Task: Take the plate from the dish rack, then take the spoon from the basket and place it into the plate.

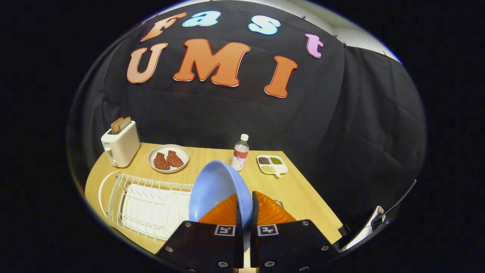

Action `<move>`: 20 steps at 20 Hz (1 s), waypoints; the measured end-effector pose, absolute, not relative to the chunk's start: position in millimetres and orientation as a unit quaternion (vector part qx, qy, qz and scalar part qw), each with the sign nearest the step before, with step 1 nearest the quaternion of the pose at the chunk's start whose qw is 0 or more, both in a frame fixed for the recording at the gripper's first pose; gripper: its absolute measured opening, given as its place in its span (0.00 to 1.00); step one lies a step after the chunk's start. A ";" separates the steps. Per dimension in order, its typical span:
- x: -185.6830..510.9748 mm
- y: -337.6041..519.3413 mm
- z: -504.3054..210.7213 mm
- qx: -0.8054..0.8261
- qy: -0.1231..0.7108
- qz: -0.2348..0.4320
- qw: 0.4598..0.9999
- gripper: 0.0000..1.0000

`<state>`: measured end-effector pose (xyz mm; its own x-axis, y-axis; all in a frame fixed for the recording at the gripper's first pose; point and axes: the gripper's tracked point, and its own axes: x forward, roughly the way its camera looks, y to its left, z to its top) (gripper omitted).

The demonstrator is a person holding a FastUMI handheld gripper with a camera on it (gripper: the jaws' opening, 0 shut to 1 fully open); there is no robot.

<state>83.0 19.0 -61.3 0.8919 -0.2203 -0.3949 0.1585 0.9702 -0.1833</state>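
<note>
Far left on the pale wooden table (303, 197): a cream plastic toaster (120, 144) w/ two brown bread slices (120, 124) poking out the top. In front of it, nearer the gripper, sits the white wire dish rack (147, 206) on its white drip tray. Just right of the toaster, at the back, a round beige plate w/ two reddish-brown meat pieces (168, 159).

Centre: the light blue round plastic plate (218, 189) is held on edge, tilted, its rim pinched between the two fingers of the gripper (246, 212), which are nearly closed w/ only the plate's edge in the gap. It's over the rack's right end; can't tell if it touches the wires.

Behind the blue plate, a clear plastic bottle w/ white cap and red label (240, 152) stands upright. Right of that, a small white divided dish (271, 164) w/ dark, green and yellowish beans in separate compartments. By the right finger, a bit of metal basket rim (279, 203), mostly hidden.
</note>
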 end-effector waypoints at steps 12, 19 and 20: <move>-27.3 5.7 -84.1 0.099 0.246 -0.048 0.963 0.07; -80.7 0.4 -121.5 0.176 0.271 -0.019 0.946 0.07; -85.2 -1.9 -127.6 0.185 0.272 -0.017 0.944 0.07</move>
<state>-85.2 -1.9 -127.6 0.8512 0.0693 -0.5202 0.1323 0.9309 0.3405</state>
